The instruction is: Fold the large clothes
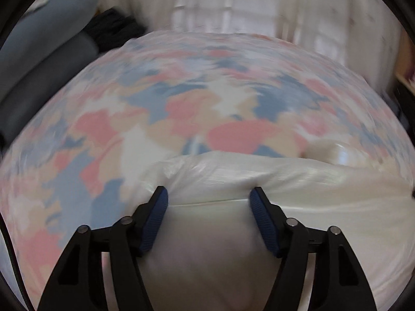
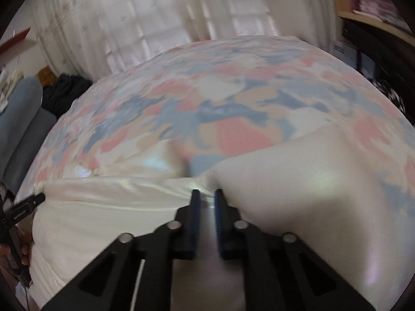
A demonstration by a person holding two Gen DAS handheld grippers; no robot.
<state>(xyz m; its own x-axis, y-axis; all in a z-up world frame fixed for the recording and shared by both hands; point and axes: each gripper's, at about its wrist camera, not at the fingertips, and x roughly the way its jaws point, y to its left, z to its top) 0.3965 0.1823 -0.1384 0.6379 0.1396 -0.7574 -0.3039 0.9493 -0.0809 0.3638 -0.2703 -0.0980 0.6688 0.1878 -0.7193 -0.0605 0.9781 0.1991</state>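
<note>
Glossy cream satin garment (image 1: 298, 181) bunched lower frame, on pink-blue patchwork bedspread (image 1: 181, 98). Left gripper (image 1: 208, 199) wide, cloth between pads, not pinched. Right gripper (image 2: 206, 197) pinched narrow on fold. Judged light, limp, slippery; grab hems or corners.

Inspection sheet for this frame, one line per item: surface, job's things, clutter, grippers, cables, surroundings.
Surface: bed cover patterned pink, blue and beige; blurred.
Job's things: white garment lying across the near edge, glossy, creased.
Clutter: grey cushions and a dark fabric pile at the far left.
Grippers: left gripper open, the cloth between its jaws; right gripper shut on the garment.
Cables: a thin dark cable at the left edge of the right view.
Surroundings: white curtains; wooden shelf.
</note>
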